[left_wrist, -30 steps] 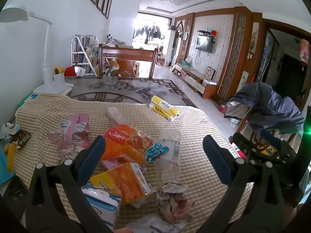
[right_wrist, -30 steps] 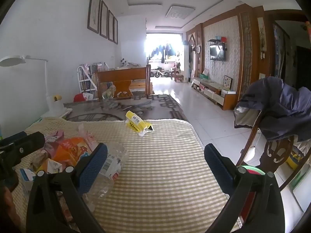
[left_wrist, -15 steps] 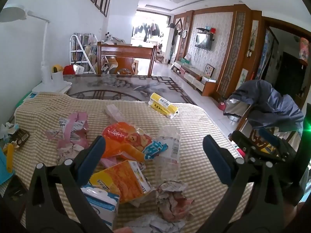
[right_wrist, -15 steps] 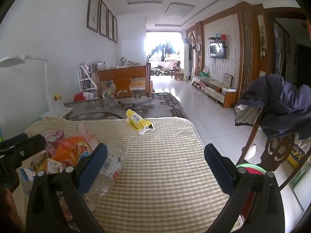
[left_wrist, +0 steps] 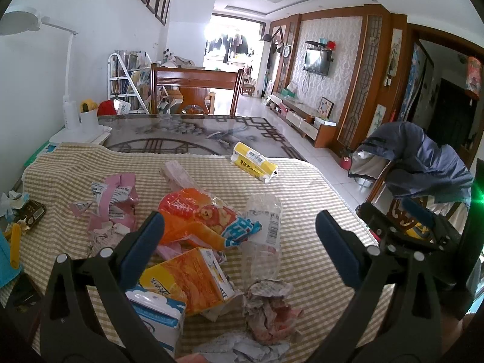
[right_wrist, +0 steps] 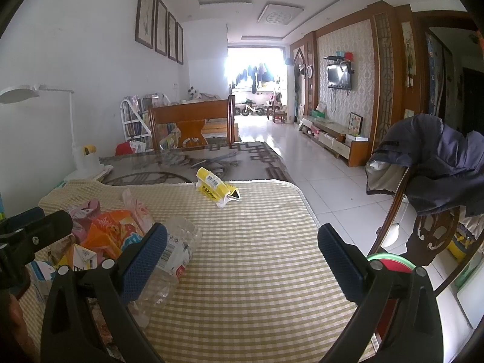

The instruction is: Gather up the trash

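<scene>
So the trash sits bunched on the checked yellow cloth (left_wrist: 302, 187) over the desk: orange snack wrapper (left_wrist: 196, 214), crushed clear plastic bottle (left_wrist: 264, 227), orange carton (left_wrist: 187, 281), crumpled paper wad (left_wrist: 269, 314). A yellow packet (left_wrist: 252, 166) lies well apart. Left gripper (left_wrist: 239, 242) hangs above the heap, jaws spread, probably lining up. Right gripper (right_wrist: 242, 260) is spread too, holding nothing.

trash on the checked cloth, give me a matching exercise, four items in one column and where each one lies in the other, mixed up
Items:
1. yellow carton
2. clear bottle
3. crumpled paper
4. pink wrapper

Places:
A. nearest, just right of the orange box
B. alone at the far edge of the cloth
C. left of the orange bag
D. lying right of the orange bag

Pairs: 1-B, 2-D, 3-A, 4-C
</scene>
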### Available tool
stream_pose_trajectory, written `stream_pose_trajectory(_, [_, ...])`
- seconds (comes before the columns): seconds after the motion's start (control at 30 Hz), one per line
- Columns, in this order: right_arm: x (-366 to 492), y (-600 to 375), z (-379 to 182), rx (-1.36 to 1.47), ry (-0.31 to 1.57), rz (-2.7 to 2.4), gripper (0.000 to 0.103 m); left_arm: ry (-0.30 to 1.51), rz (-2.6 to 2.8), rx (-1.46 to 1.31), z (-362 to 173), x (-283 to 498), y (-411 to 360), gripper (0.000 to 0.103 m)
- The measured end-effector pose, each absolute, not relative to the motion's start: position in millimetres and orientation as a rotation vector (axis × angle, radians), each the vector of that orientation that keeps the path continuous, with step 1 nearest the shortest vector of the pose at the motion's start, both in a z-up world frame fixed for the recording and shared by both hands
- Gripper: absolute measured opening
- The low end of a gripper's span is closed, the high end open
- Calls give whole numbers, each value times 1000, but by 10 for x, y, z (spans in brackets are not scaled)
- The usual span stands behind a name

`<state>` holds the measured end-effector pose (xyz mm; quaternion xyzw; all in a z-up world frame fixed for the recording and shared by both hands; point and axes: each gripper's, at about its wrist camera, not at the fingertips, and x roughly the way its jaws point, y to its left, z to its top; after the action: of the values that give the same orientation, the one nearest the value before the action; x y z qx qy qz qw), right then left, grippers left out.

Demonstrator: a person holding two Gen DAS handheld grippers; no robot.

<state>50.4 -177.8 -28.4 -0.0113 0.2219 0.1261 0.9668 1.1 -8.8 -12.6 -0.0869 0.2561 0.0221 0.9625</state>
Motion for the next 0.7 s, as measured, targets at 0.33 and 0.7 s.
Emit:
stream_pose_trajectory(0.33, [506, -1771, -312, -25, 454, 256, 96, 522, 44, -174, -142, 17, -76, 98])
stream_pose_trajectory(0.7, [510, -1763, -316, -25, 458, 256, 96, 528, 45, -172, -190, 2, -82, 98])
